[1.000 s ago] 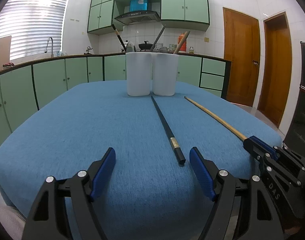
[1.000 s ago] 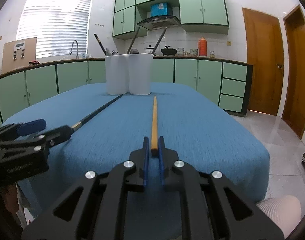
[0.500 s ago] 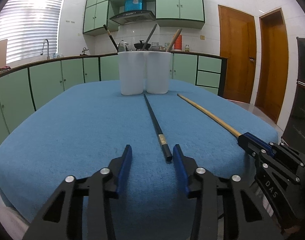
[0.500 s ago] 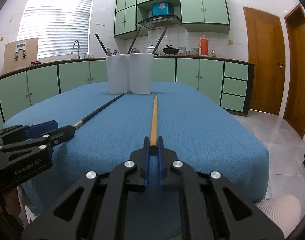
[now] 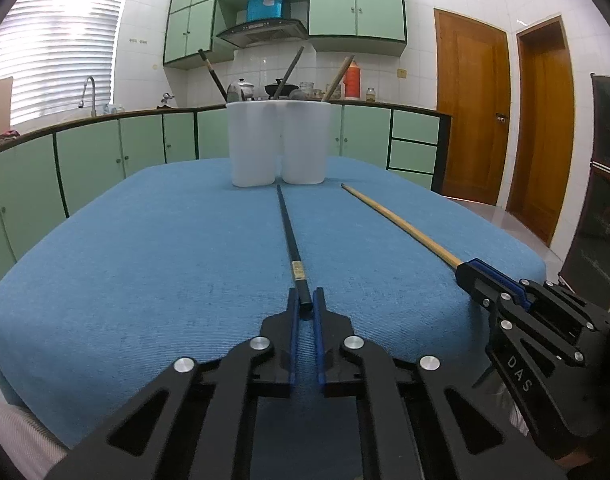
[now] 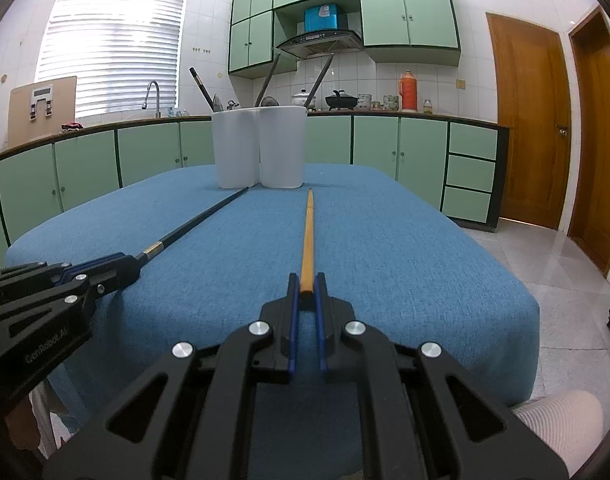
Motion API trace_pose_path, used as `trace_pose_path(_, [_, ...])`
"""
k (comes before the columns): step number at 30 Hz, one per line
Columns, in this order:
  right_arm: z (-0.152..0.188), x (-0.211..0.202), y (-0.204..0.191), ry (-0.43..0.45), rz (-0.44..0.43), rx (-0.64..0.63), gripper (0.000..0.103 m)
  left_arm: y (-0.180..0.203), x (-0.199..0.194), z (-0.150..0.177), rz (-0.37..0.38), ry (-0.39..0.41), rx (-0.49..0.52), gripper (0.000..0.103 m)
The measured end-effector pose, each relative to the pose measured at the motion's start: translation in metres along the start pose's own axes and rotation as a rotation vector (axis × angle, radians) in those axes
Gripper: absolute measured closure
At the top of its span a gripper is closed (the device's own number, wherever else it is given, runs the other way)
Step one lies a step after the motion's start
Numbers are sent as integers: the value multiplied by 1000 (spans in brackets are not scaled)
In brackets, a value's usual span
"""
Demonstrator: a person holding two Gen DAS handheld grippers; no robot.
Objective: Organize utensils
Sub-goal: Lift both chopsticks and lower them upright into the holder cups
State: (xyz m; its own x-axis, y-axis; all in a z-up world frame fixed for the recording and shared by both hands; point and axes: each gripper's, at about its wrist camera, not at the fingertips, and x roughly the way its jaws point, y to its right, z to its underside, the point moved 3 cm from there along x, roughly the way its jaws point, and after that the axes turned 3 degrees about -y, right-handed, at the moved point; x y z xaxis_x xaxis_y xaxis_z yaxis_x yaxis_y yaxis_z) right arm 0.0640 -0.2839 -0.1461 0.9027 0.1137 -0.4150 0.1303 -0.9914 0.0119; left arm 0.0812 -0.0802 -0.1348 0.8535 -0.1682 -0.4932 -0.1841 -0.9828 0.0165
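Left tongs (image 5: 305, 300) just finished closing, now pinching the near end of the black chopstick (image 5: 289, 236), which lies along the blue-covered worktop (image 5: 145, 264) with its tip near the white two-cup holder (image 5: 279, 142). Right tongs (image 6: 306, 286) pressed onto the near end of the wooden chopstick (image 6: 308, 236), likewise flat on the cloth, pointing toward the same holder. Both sticks side by side, apart, converging slightly at the far end. Several utensils (image 6: 267, 80) already standing tilted inside the holder. Green cabinets (image 6: 385, 148) behind.
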Motion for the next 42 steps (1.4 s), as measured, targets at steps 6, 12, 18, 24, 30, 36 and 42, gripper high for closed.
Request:
trace_pose_path(6, [-6, -2, 3, -5, -10, 6, 97, -2, -4, -5, 5, -5, -14, 97])
trace_pose_path(12, [-32, -23, 12, 55, -8, -17, 97, -8, -29, -30, -29, 72, 14, 97])
trace_pose_path(18, [-80, -38, 24, 112, -20, -32, 97, -19, -54, -69, -62, 167, 35, 97])
trace_pose_path(24, [-141, -44, 37, 139, -67, -25, 97, -25, -72, -120, -51, 257, 51, 97])
trace_pose_path(30, [-196, -33, 42, 103, -136, 4, 97, -33, -71, -163, 0, 270, 44, 97])
trace_pose_path(36, [-238, -13, 37, 40, -228, 42, 97, -40, -62, -194, 41, 264, 22, 97])
trace_pose_path(42, [-274, -8, 25, 56, -252, 5, 97, -51, -59, -218, 56, 282, 11, 97])
